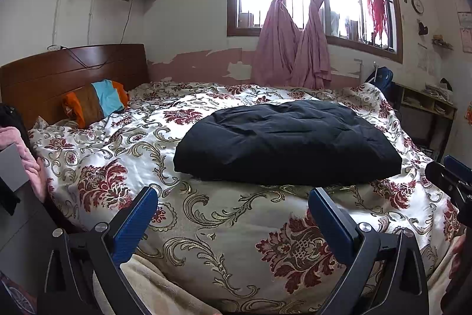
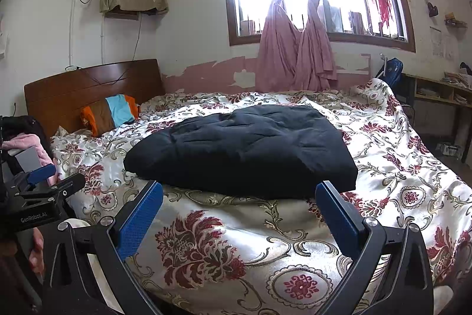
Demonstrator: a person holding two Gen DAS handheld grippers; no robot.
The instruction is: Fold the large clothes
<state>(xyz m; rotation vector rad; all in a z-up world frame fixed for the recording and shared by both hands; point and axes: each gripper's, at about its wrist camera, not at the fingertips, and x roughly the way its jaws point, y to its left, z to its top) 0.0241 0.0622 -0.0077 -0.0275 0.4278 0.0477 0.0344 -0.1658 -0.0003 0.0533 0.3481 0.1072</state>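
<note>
A dark navy padded garment (image 1: 287,142) lies folded into a thick rectangular bundle on the floral bedspread (image 1: 212,226), near the front edge of the bed. It also shows in the right wrist view (image 2: 244,149). My left gripper (image 1: 234,194) is open and empty, held just short of the bundle's near edge. My right gripper (image 2: 239,189) is open and empty too, with its fingertips close to the bundle's front edge. The right gripper shows at the right edge of the left wrist view (image 1: 451,179); the left gripper shows at the left of the right wrist view (image 2: 41,185).
A striped orange, brown and blue pillow (image 1: 96,102) leans on the wooden headboard (image 1: 73,73). Pink curtains (image 1: 292,43) hang at the window behind the bed. A wooden shelf desk (image 1: 427,105) stands at the right. Pink and dark clothes (image 2: 26,140) lie at the left.
</note>
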